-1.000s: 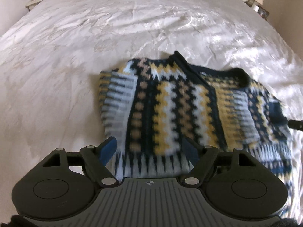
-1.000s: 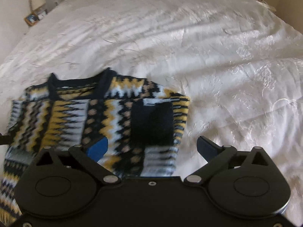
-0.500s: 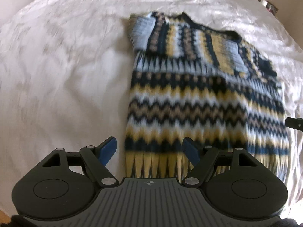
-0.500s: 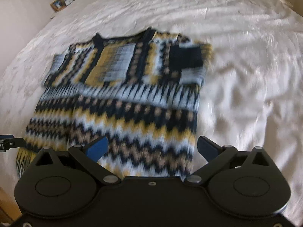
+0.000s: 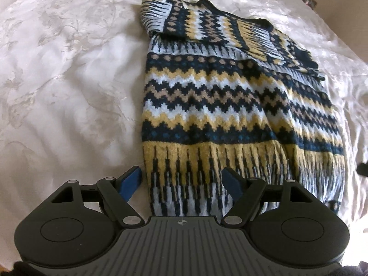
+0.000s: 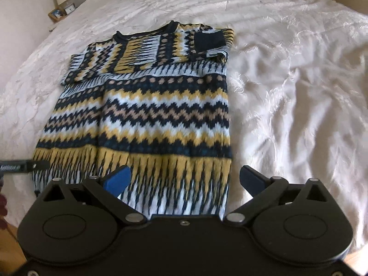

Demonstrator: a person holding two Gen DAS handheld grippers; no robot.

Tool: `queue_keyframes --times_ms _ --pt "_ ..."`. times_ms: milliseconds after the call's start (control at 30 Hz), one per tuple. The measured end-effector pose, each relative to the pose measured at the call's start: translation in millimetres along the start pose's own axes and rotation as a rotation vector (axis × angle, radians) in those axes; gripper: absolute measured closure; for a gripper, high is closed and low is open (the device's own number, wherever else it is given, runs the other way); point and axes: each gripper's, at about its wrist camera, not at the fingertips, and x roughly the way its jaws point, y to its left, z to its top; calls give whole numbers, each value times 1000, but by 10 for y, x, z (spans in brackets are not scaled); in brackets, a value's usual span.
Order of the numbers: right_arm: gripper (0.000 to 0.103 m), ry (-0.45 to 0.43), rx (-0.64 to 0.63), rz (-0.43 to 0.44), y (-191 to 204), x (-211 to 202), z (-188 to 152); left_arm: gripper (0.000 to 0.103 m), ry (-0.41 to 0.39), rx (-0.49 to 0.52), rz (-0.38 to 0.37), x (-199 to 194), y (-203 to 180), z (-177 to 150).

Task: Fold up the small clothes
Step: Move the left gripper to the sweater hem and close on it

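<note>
While the left tongs [image 5: 181,180] hang open over its bottom left corner, the sweater [image 5: 230,96] lies flat on the white bed [image 5: 69,80], sleeves folded in. Over the sweater's [image 6: 147,105] bottom right corner, the right tongs [image 6: 184,180] are open too.

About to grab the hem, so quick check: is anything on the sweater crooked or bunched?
Nothing serious. The sweater lies flat on the bedspread with both sleeves folded across the chest. A shallow lengthwise ridge runs down the body. Both grippers, left and right, are open at the hem.
</note>
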Motion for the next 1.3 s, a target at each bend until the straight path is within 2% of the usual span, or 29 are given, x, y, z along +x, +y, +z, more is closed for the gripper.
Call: queue_keyframes --times_ms 267,400,533,600,767,833,900,933,967,1000,1167,1300 --pt "2 0 28 1 107 -18 -163 25 9 -11 -14 188 53 55" --pt "2 14 45 9 87 100 -108 15 24 -10 -23 306 38 126" --pt "2 48 67 7 -17 315 -4 10 34 -14 -21 417 12 207" --pt "2 61 71 6 -79 414 53 6 40 -43 -19 471 8 251" --pt "2 82 85 21 -221 590 188 8 50 -145 23 547 -1 337" --pt "2 91 92 33 -272 645 235 20 49 -138 60 548 -37 361" --pt "2 98 101 42 -323 698 272 59 10 -103 76 503 -93 349" --pt "2 101 107 46 -346 723 288 67 5 -96 62 483 -107 349" --pt "2 104 112 51 -364 746 298 81 3 -100 49 461 -109 344" --pt "2 111 116 55 -377 772 304 88 -1 -108 43 433 -106 340" --pt "2 131 101 71 -352 852 332 90 -41 -99 92 229 -51 305" --pt "2 132 89 90 -283 892 359 90 -17 -133 93 245 113 299"
